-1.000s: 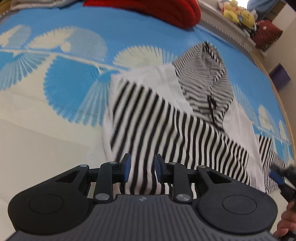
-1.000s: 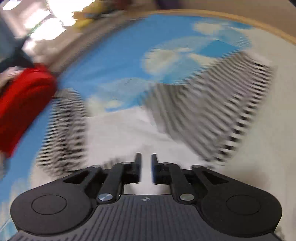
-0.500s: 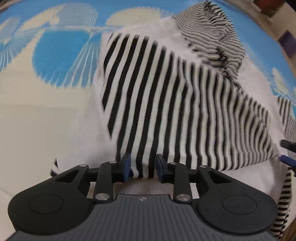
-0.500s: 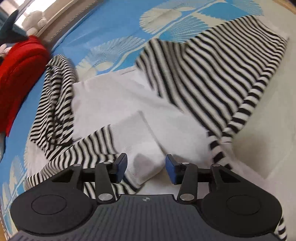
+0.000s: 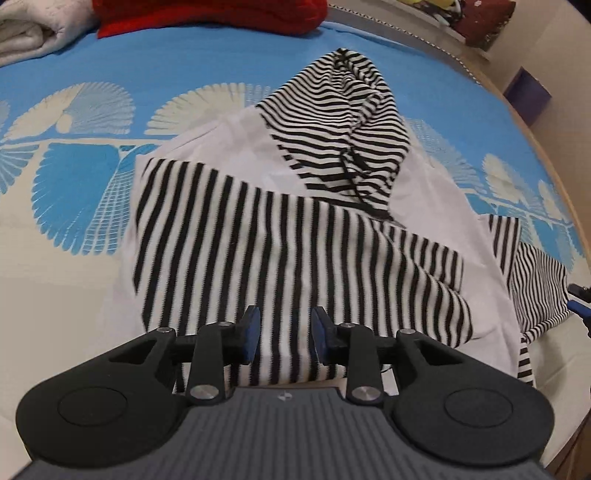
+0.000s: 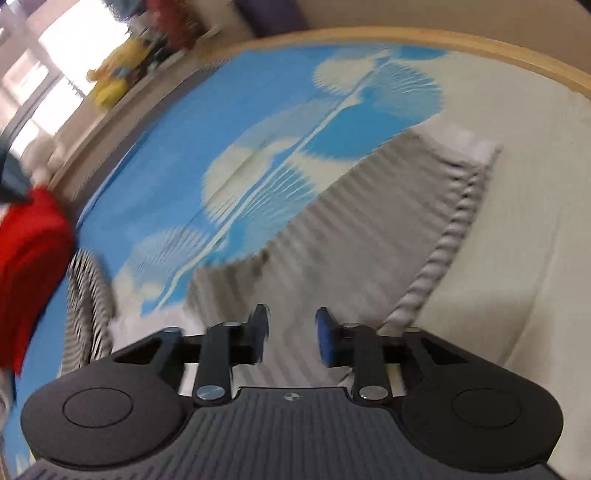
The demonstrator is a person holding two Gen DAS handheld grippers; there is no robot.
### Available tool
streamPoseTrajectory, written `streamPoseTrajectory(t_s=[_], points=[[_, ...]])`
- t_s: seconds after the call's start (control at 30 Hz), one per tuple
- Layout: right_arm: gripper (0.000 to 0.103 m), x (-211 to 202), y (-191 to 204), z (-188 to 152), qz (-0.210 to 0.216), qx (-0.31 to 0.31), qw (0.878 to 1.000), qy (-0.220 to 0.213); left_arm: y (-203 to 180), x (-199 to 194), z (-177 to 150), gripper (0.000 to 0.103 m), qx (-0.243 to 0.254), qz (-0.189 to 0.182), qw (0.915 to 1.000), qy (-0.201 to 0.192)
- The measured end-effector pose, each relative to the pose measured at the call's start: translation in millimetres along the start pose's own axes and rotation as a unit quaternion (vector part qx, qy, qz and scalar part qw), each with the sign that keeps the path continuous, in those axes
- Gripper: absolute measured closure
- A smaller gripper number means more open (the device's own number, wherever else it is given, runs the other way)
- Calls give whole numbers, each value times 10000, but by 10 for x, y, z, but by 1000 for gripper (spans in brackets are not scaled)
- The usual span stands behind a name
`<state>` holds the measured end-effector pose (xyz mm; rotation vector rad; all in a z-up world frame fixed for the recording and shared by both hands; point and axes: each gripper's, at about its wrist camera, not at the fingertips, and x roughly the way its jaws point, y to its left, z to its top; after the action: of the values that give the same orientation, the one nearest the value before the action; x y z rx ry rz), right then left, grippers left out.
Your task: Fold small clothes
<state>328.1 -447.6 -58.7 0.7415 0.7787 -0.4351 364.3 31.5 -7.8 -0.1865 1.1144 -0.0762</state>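
Note:
A small white hoodie (image 5: pixel 229 140) with black-and-white striped sleeves and hood (image 5: pixel 347 125) lies on the blue patterned bedspread. One striped sleeve (image 5: pixel 295 254) is folded across its body. My left gripper (image 5: pixel 285 338) is open and empty, just above the sleeve's near edge. The other striped sleeve (image 5: pixel 532 280) lies out to the right. In the blurred right wrist view my right gripper (image 6: pixel 291 334) is open and empty over that striped sleeve (image 6: pixel 351 229). Its tip also shows at the left wrist view's right edge (image 5: pixel 580 299).
The blue and cream bedspread (image 5: pixel 92 177) covers the bed. A red garment (image 5: pixel 207 14) and a folded white cloth (image 5: pixel 33 33) lie at the far edge. Plush toys (image 6: pixel 114 77) sit on a ledge beyond. The bed's wooden rim (image 6: pixel 443 40) curves along the right.
My left gripper has drawn back from the folded sleeve. My right gripper, shut a second ago, has opened and swung right over the other sleeve, moving fast.

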Motion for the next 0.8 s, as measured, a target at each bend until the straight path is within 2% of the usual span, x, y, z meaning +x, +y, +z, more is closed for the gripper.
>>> streamPoseTrajectory(t_s=[0.17,0.2,0.27,0.33,0.6,0.63,0.7,0.73,0.77,0.8], points=[[75,72,-626,439,-341,259,9985,-345,16,10,-5,69,2,-13,10000,-11],[74,136,-746,495,-402,331,9980,-344,19,16,-1,69,-4,-15,10000,-11],[65,276,-954,547,-518,589,9965,-290,16,32,2,69,9,-13,10000,7],[65,438,-1126,566,-602,895,9941,-154,25,44,3,69,10,-13,10000,25],[66,613,-1303,581,-480,1337,9888,-460,47,47,10,69,-8,-46,10000,13],[67,626,-1308,583,-463,1373,9881,-507,56,42,14,69,-10,-49,10000,6],[77,625,-1304,582,-501,1358,9877,-592,75,28,23,69,-27,-55,10000,-5],[88,619,-1303,585,-560,1344,9875,-599,89,20,29,69,-38,-54,10000,-12],[94,614,-1304,585,-606,1364,9870,-601,104,11,34,69,-54,-49,10000,-23],[95,604,-1306,590,-641,1428,9857,-621,124,-1,41,69,-72,-47,10000,-34]])
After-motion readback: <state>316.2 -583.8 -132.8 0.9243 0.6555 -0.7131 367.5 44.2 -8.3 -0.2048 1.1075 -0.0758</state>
